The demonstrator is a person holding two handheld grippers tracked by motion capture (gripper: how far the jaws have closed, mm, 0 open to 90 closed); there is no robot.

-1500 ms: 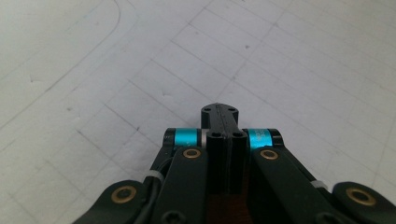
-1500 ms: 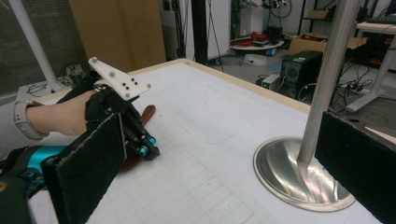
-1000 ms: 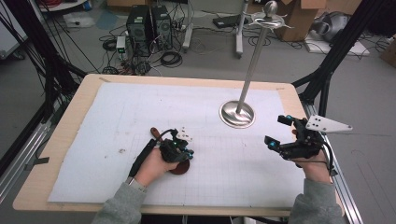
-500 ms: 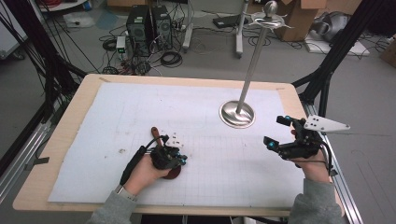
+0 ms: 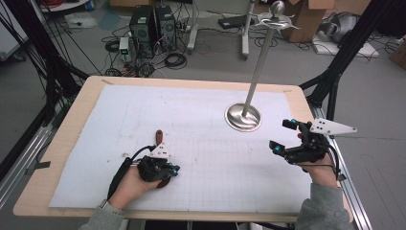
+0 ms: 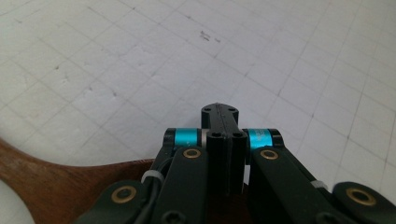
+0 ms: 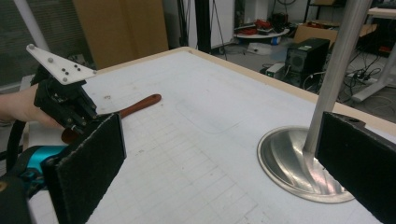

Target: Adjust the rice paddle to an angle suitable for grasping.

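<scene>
Wooden spoon (image 5: 159, 139) lies near-left on the mat (image 5: 201, 120), under the left gripper (image 5: 168, 170), jaws closed and empty above it. Looks like pre-grasp; next: open, straddle the handle. Right gripper (image 5: 282, 136) open, idle beside the far-right stand (image 5: 243, 116).

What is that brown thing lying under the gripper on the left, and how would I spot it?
On the white gridded mat covering the table, look near its front left. There a wooden spoon lies flat, its handle poking out beyond the left gripper. It is the only reddish-brown wooden thing; the metal stand is silver.
</scene>
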